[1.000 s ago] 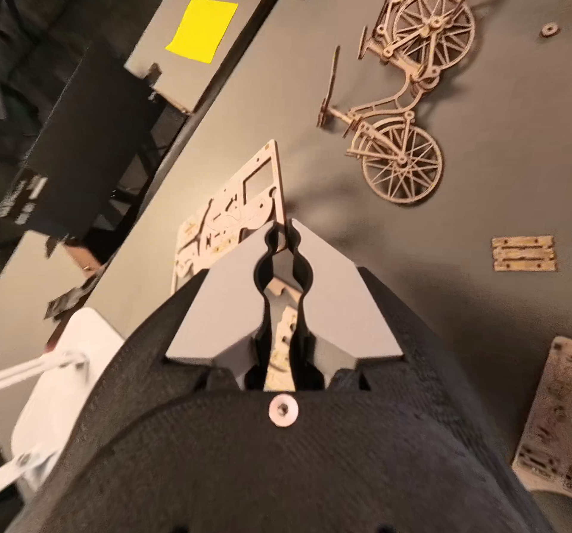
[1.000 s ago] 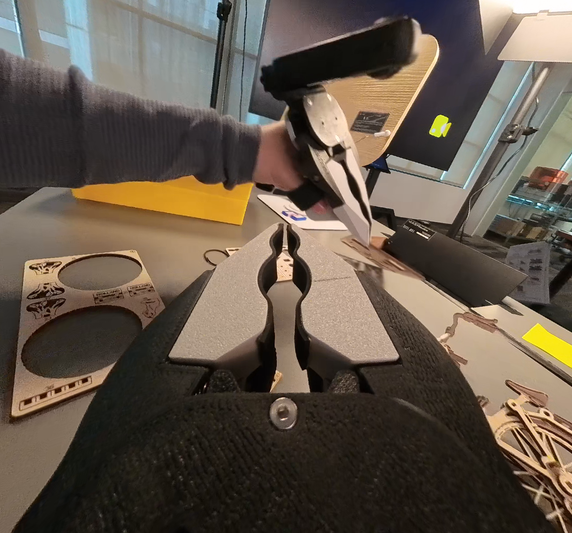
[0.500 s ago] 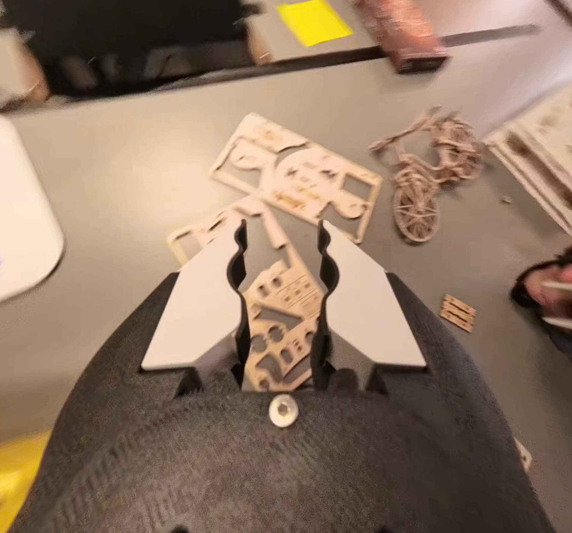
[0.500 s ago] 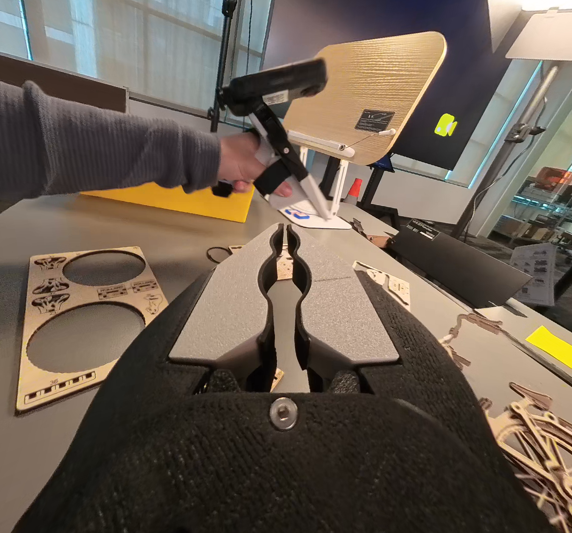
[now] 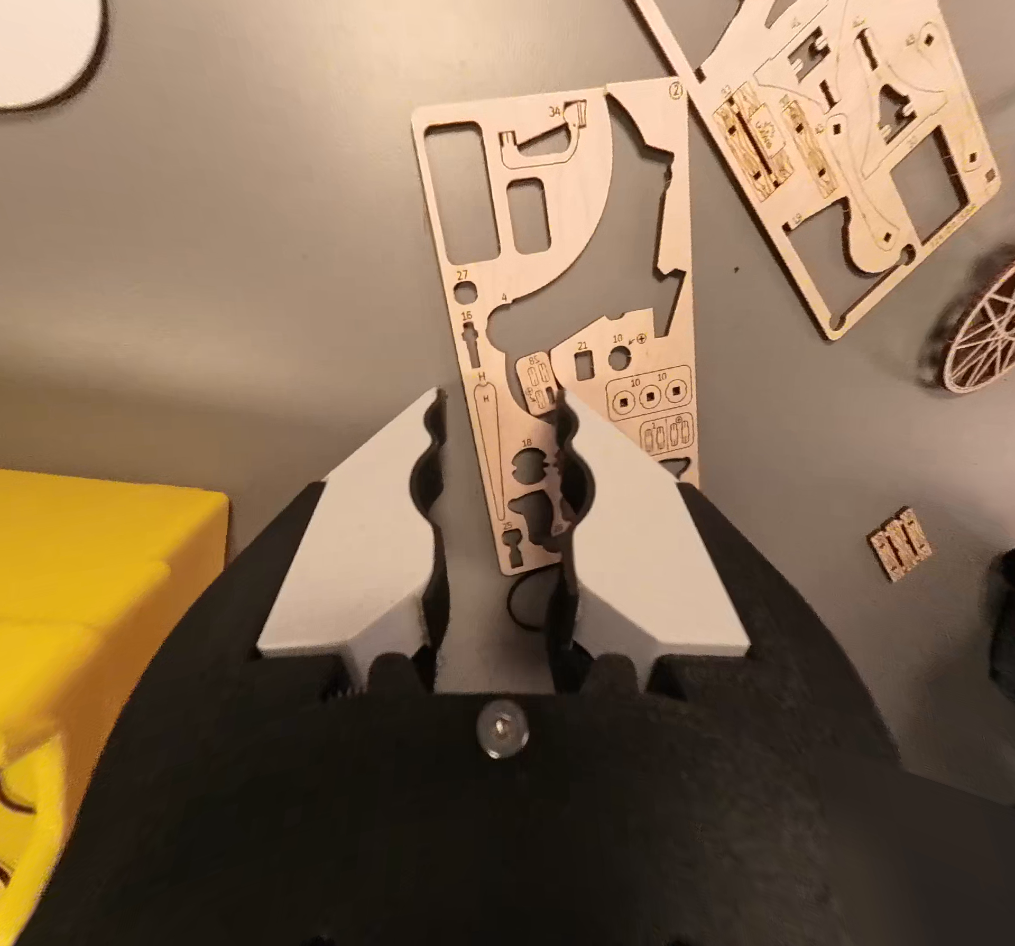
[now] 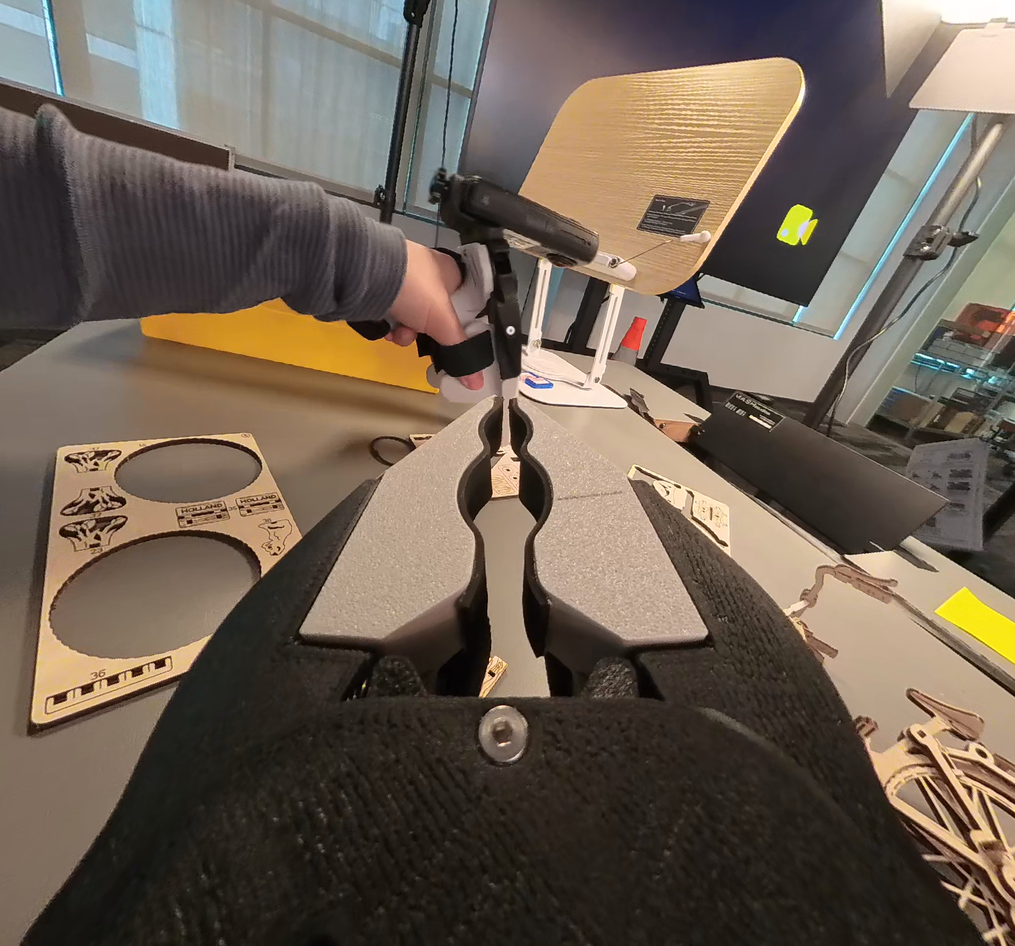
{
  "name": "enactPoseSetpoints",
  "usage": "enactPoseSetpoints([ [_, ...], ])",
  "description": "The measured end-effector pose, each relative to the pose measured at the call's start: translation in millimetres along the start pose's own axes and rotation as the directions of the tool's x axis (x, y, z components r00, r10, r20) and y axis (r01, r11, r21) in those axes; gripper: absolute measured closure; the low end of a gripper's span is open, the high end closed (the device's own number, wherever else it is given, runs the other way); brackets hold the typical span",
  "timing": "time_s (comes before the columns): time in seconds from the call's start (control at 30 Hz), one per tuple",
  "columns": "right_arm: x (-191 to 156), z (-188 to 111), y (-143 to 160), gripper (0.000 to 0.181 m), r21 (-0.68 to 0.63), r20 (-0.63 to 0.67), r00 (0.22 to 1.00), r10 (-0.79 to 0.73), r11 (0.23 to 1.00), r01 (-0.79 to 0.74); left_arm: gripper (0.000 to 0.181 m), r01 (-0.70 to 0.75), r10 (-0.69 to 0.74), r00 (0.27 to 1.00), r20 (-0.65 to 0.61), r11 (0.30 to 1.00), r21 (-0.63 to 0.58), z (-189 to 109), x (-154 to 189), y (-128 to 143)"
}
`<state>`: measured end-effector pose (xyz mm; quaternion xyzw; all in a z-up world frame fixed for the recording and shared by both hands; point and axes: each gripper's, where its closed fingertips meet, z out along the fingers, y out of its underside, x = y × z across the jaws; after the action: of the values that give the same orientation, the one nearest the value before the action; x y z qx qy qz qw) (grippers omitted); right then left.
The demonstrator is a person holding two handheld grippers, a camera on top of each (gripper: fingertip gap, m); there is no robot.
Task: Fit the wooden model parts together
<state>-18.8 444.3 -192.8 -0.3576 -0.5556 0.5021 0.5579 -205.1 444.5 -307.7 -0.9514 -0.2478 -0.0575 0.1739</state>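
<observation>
My left gripper (image 5: 500,398) is open and empty. It points straight down over a flat wooden parts sheet (image 5: 555,272) with several cut-outs, lying on the grey table. A second parts sheet (image 5: 796,96) lies to its upper right. My right gripper (image 6: 504,408) is shut with nothing between its tips and hovers low over the table. In the right wrist view a hand holds the left gripper (image 6: 508,390) just beyond my right fingertips. The part-built wooden bicycle (image 6: 944,793) lies at the lower right, and one of its wheels (image 5: 983,337) shows in the left wrist view.
A yellow box (image 5: 82,590) stands left of the left gripper. A small slatted wooden piece (image 5: 901,543) and a black rubber band (image 5: 519,609) lie nearby. A sheet with two round holes (image 6: 154,563) lies at the left. A wooden board on a white stand (image 6: 659,167) and a black box (image 6: 813,475) are farther back. Some 20 cm of space lies between my two pairs of fingers. To reach the part-built wooden bicycle (image 6: 944,793) in a straight line is about 20 cm for my right fingers, about 30 cm for my left.
My left gripper let go of the wooden sheet it held, opened, and swung down over a sheet near the yellow box. My right gripper has stayed shut and still.
</observation>
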Motion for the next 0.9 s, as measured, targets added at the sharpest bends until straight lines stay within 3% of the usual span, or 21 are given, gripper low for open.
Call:
enactPoseSetpoints([
  [0.1, 1, 0, 0, 0.181, 0.002, -0.002, 1.000, 0.006, 1.000, -0.006, 0.136, -0.015, 0.016, 0.999, 0.028, 0.999, -0.031, 1, 2, 1],
  [0.2, 1, 0, 0, 0.181, 0.002, -0.001, 1.000, 0.006, 1.000, -0.006, 0.131, -0.057, 0.069, 0.987, 0.143, 0.995, -0.083, 2, -6, 4],
  [0.47, 0, 0, -1, 0.181, 0.003, 0.002, 1.000, 0.002, 1.000, -0.002, 0.130, -0.098, 0.122, 0.979, 0.164, 0.984, -0.145, 3, 3, 11],
  [0.53, 0, 0, -1, 0.181, 0.002, 0.003, 1.000, 0.002, 1.000, -0.002, 0.133, -0.094, 0.121, 0.979, 0.164, 0.982, -0.162, 2, 2, 14],
  [0.7, 0, 1, 0, 0.181, 0.001, 0.005, 1.000, 0.007, 1.000, -0.007, 0.162, -0.125, 0.157, 0.974, 0.167, 0.974, -0.188, -2, -3, 19],
  [0.9, 0, 1, 1, 0.181, -0.006, 0.007, 1.000, 0.011, 1.000, -0.011, 0.164, -0.178, 0.183, 0.974, 0.133, 0.983, -0.048, -8, -2, 28],
])
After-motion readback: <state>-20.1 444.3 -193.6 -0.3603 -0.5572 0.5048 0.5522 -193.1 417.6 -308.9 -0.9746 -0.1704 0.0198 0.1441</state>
